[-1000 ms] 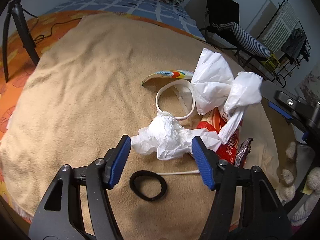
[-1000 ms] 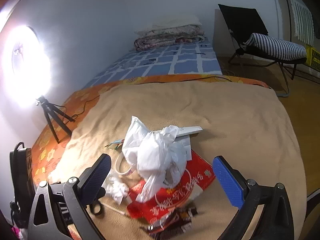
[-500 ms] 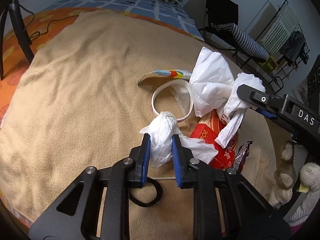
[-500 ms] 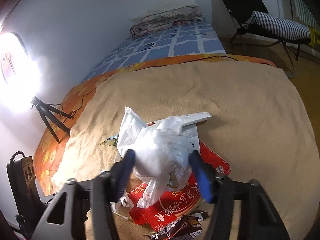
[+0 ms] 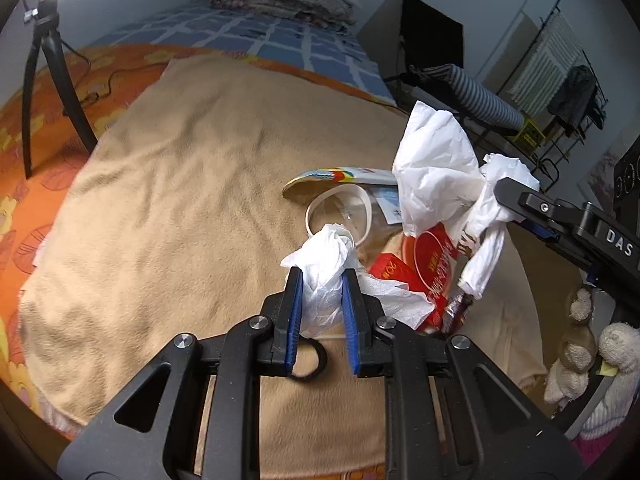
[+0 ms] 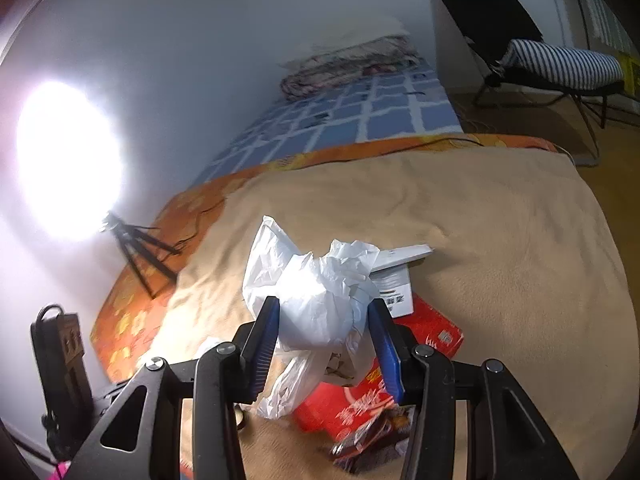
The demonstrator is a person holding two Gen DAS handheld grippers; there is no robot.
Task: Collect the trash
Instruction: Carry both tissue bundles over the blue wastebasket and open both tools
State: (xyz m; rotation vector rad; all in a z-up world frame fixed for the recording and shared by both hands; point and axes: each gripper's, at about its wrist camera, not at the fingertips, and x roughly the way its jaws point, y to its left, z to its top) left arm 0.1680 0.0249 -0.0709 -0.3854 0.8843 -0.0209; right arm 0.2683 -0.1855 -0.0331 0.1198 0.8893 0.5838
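Note:
My left gripper [image 5: 321, 298] is shut on a crumpled white tissue [image 5: 326, 272] and holds it just above the tan blanket [image 5: 180, 208]. My right gripper [image 6: 324, 324] is shut on a white plastic bag [image 6: 316, 300], which also shows in the left wrist view [image 5: 434, 172] lifted off the trash pile. Under it lie a red wrapper [image 6: 360, 396], a dark snack wrapper [image 6: 372, 436], a white ring [image 5: 340, 212], a colourful paper piece [image 5: 332, 176] and a white paper box [image 6: 396, 276]. A black hair tie [image 5: 310, 360] lies below my left fingers.
A tripod [image 5: 44, 68] with a bright ring light [image 6: 68, 160] stands at the left of the bed. A black chair with a striped cushion [image 6: 560, 60] and a drying rack [image 5: 560, 80] stand to the right. Plush toys [image 5: 592, 344] sit at the right edge.
Both grippers closed: the left on the crumpled tissue, the right on the plastic bag. Both have since risen a little with their loads.

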